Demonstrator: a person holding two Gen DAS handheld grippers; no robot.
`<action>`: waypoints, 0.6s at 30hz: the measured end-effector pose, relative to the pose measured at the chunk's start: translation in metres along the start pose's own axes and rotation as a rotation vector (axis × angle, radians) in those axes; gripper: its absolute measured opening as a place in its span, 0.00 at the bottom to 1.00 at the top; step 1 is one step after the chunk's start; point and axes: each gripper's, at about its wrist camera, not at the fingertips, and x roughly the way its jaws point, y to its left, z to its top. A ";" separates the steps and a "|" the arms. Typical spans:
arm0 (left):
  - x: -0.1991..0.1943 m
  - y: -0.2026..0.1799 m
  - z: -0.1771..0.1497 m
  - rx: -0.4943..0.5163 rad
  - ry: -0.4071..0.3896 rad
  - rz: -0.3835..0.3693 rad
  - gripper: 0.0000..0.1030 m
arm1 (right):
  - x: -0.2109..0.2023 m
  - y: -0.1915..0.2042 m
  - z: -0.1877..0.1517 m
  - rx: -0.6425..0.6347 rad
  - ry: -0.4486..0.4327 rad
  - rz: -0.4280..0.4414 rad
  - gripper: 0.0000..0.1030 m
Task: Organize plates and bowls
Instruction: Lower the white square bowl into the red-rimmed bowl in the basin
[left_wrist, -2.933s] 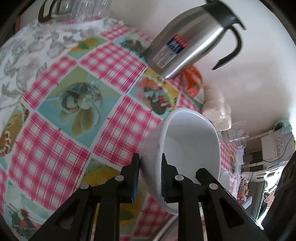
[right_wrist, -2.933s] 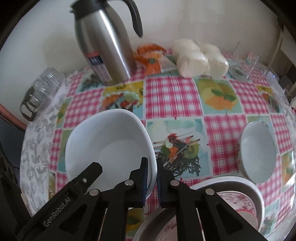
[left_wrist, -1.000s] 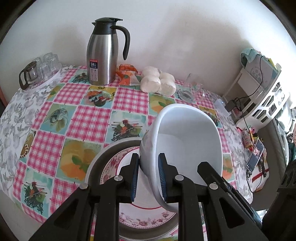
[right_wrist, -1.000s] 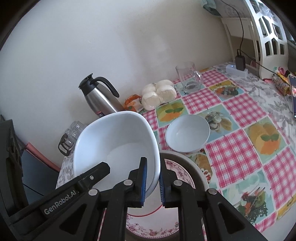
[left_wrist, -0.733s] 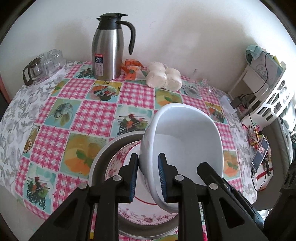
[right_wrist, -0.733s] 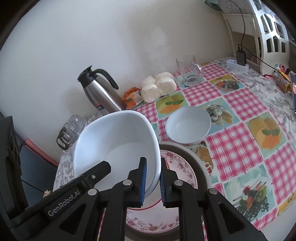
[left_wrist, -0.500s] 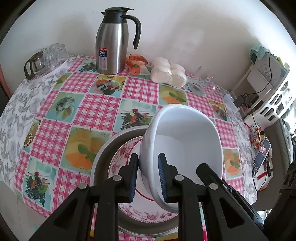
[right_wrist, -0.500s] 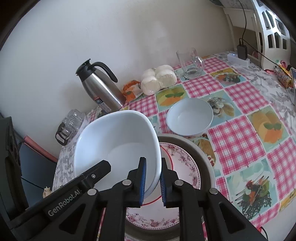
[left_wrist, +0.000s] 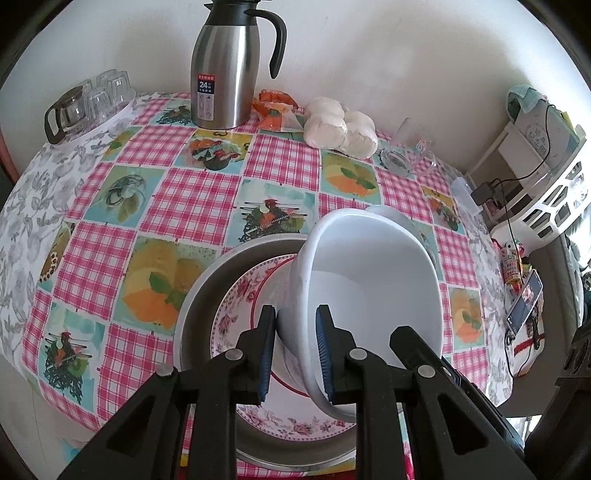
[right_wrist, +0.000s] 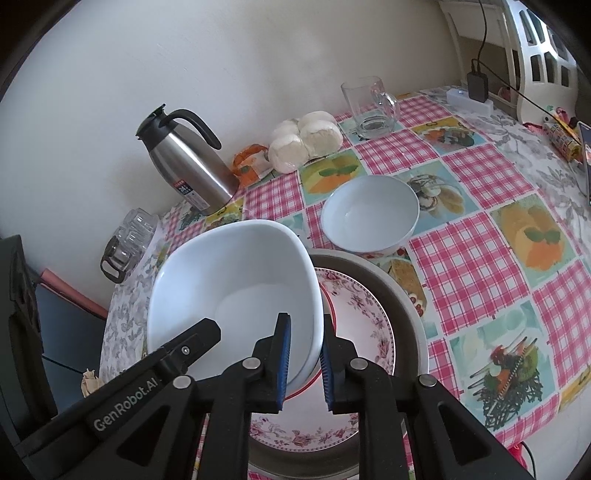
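A large white bowl (left_wrist: 369, 288) hangs tilted over a floral-rimmed plate (left_wrist: 243, 306) that lies in a round metal pan (left_wrist: 199, 295) near the table's front edge. My left gripper (left_wrist: 293, 354) is shut on the bowl's left rim. On the opposite rim of the same white bowl (right_wrist: 236, 280), my right gripper (right_wrist: 304, 362) is also shut. In the right wrist view the plate (right_wrist: 354, 314) and pan (right_wrist: 406, 291) show beneath it. A smaller white bowl (right_wrist: 369, 218) stands on the cloth just behind the pan.
A steel thermos jug (left_wrist: 221, 74), an orange packet (left_wrist: 275, 110) and a bag of white buns (left_wrist: 340, 129) line the wall. A glass mug (right_wrist: 369, 107) is at the back right and glassware (left_wrist: 88, 103) at the back left. A white shelf rack (left_wrist: 554, 192) stands right of the table.
Both grippers have carried the large bowl from the table's left side to above the plate in the pan, then drawn slightly nearer to it. Both grips stay as they were.
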 end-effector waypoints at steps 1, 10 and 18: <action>0.000 0.000 0.000 -0.001 0.002 0.002 0.21 | 0.001 0.000 0.000 0.001 0.003 0.000 0.17; 0.008 0.003 -0.001 -0.014 0.035 0.010 0.21 | 0.007 0.000 -0.002 0.010 0.025 -0.008 0.17; 0.013 0.005 -0.001 -0.015 0.049 0.027 0.21 | 0.013 -0.002 -0.002 0.016 0.041 -0.009 0.19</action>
